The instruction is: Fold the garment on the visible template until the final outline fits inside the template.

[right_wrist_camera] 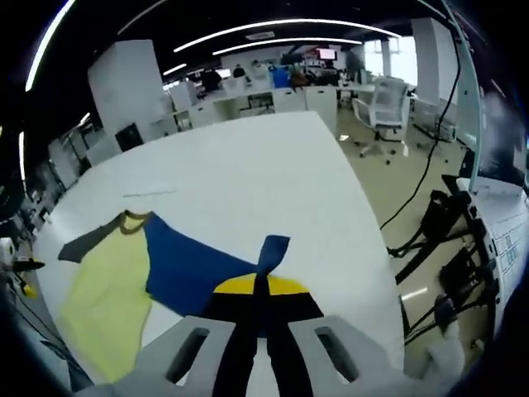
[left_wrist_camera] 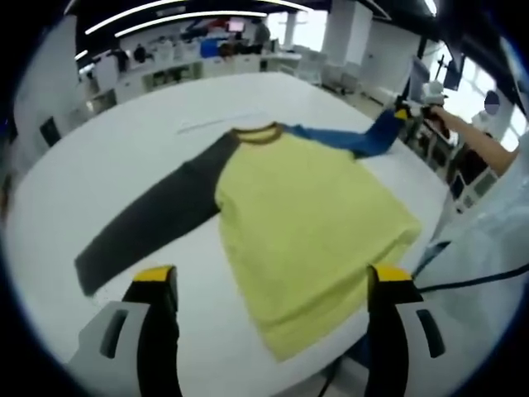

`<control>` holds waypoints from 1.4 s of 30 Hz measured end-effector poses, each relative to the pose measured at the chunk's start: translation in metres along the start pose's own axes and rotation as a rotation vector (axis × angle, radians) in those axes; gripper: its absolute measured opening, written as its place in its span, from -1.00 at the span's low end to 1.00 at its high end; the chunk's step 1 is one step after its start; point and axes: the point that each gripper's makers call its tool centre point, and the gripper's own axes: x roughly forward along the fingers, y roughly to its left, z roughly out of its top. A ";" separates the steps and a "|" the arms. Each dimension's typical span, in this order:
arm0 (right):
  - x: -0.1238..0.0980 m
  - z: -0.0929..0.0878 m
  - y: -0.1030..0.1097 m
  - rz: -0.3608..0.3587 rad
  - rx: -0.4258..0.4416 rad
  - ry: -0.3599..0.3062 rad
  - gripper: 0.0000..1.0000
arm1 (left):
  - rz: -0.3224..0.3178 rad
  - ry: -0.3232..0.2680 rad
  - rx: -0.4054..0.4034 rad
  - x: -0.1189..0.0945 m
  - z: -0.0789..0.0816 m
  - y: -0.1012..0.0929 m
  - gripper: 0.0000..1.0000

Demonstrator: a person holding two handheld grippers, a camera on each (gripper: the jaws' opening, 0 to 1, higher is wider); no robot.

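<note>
Early stage, by the look of it: garment (left_wrist_camera: 306, 223) spread flat on white table (left_wrist_camera: 124, 157), yellow body unfolded, dark grey sleeve (left_wrist_camera: 157, 215) stretched out, no template outline discernible. Blue sleeve (right_wrist_camera: 198, 269) lifted at its cuff, pinched by right gripper (right_wrist_camera: 263, 331), jaws clenched on the cloth. Left gripper (left_wrist_camera: 273, 289) released, jaws spread wide, hovering just above the garment's hem. Most folds judged yet undone: 2 sleeves, then body.
</note>
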 end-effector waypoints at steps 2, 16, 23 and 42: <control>-0.001 0.005 0.008 0.021 0.002 -0.012 -0.95 | 0.000 -0.004 0.001 0.000 0.000 0.001 0.82; 0.006 0.031 0.056 0.135 -0.026 -0.040 -0.96 | -0.002 -0.015 -0.006 -0.001 -0.001 0.005 0.81; 0.011 0.045 0.083 0.190 -0.036 -0.067 -0.95 | 0.003 -0.017 -0.013 -0.003 -0.003 0.009 0.81; 0.011 0.092 0.151 0.374 0.026 -0.168 -0.95 | 0.010 -0.019 -0.048 -0.003 -0.012 0.013 0.81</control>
